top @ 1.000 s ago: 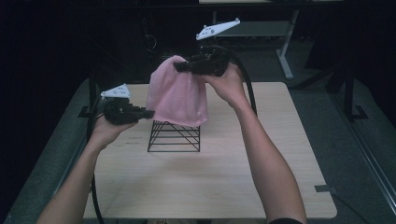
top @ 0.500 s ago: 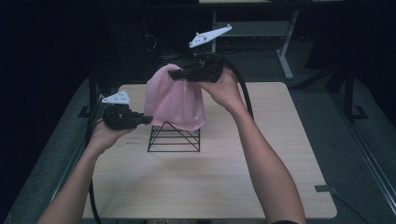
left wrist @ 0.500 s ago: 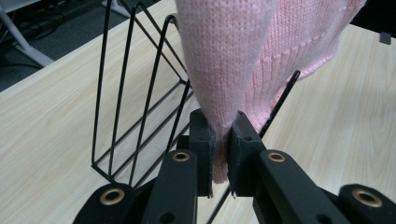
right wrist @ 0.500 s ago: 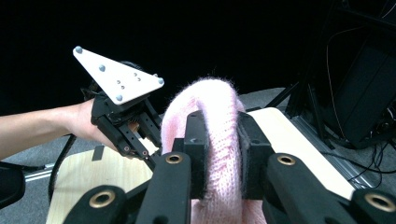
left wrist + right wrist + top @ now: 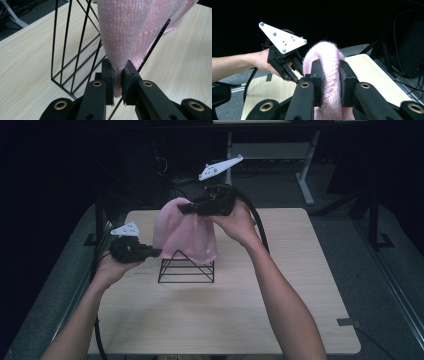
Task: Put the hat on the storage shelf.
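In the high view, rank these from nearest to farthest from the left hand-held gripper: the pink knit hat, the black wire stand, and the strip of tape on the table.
1. pink knit hat: its lower edge is pinched in the left hand-held gripper.
2. black wire stand: just right of that gripper, under the hat.
3. strip of tape: far off by the table's near right edge.
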`<state>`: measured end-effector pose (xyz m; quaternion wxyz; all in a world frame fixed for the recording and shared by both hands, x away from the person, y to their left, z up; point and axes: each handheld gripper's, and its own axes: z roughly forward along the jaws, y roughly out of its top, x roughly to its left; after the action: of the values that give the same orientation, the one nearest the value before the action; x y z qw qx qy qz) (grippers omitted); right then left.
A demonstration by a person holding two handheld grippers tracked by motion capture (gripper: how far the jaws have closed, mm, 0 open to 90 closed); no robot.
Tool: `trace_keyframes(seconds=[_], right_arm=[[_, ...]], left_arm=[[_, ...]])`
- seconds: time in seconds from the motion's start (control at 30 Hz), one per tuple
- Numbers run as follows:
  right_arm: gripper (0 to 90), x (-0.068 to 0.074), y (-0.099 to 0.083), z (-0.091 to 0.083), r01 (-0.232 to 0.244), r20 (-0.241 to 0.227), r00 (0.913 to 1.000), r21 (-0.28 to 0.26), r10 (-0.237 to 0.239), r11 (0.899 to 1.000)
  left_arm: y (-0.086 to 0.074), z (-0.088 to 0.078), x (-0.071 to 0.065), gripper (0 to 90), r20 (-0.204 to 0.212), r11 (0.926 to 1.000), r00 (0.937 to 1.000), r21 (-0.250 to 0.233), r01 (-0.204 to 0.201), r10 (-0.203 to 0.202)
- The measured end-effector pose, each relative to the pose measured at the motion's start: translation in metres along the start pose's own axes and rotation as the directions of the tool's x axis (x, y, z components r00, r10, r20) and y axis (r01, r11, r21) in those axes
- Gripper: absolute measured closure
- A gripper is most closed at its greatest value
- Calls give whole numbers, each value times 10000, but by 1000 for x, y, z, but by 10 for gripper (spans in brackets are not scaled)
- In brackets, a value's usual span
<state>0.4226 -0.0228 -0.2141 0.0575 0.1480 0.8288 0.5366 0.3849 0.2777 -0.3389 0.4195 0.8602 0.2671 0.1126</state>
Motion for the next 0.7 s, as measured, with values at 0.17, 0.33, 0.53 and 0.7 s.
trace_keyframes(seconds=[0.17, 0.33, 0.53, 0.7], right_arm=[[764, 0, -5, 1, -14, -76, 10000, 105, 14, 9999], [762, 0, -12, 5, -138, -214, 9997, 208, 142, 9997], [762, 0, -19, 11, -210, -351, 9991, 274, 220, 9994], [762, 1, -21, 16, -225, -425, 9988, 462, 244, 9987]], left_arm=[[-5, 3, 0, 820, -23, 10000, 10000, 86, 23, -23], [-12, 6, 0, 820, 11, 9997, 9999, 222, 104, -104], [-16, 10, -1, 820, -50, 9986, 10000, 529, -56, 59], [-21, 12, -1, 821, -87, 9972, 9999, 739, -67, 74]])
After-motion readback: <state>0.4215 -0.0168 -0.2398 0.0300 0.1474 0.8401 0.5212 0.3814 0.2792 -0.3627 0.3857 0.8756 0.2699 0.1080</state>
